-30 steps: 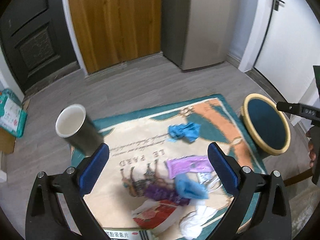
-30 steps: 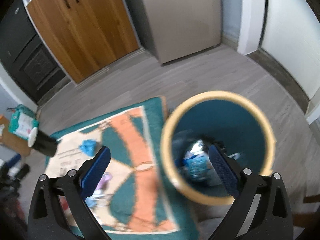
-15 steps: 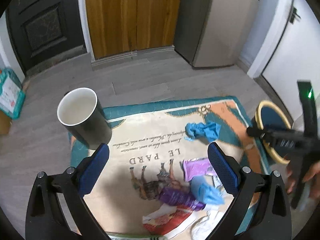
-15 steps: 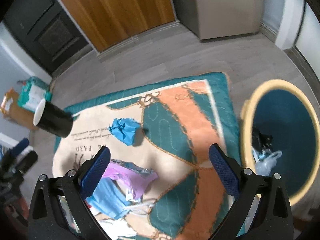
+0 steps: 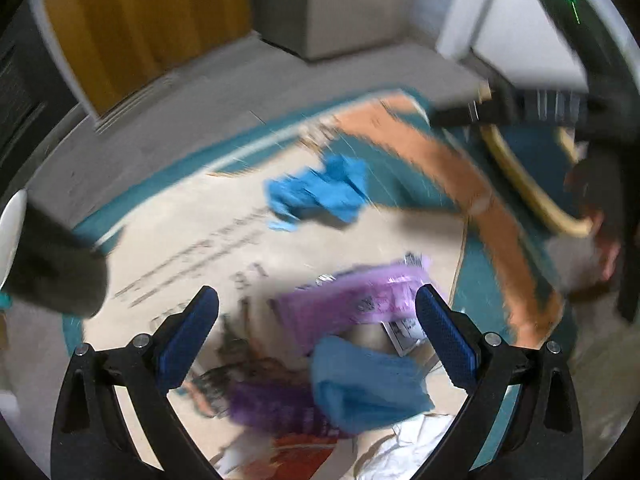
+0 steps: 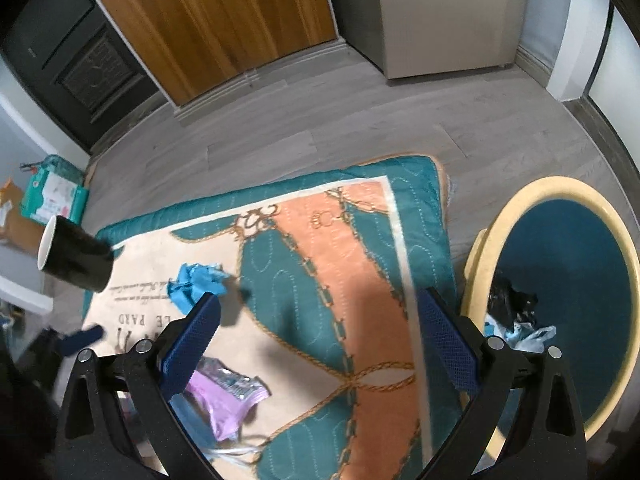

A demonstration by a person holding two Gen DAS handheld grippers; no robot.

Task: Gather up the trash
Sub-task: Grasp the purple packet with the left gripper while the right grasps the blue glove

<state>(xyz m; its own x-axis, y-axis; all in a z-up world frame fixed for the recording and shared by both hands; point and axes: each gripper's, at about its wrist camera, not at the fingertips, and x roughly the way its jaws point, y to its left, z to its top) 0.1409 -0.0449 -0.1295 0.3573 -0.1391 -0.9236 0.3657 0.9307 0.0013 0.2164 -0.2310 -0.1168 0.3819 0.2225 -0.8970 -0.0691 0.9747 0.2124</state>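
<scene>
Only the right wrist view shows trash (image 6: 516,320) inside the bin (image 6: 476,264).

Your left wrist view looks down along its own fingers, low and close over the litter on the mat (image 5: 168,248), tilted toward the far wall, and it's smeared with blur. Your right wrist view sits higher and farther right, sharp, facing the same wall, taking in the mat (image 6: 360,272) and the bin (image 6: 484,264) at right. Both catch the blue wad (image 5: 320,192) (image 6: 196,280), the purple wrapper (image 5: 352,300) (image 6: 220,396), the cup (image 5: 52,268) (image 6: 76,256) and the bin (image 5: 516,184).
</scene>
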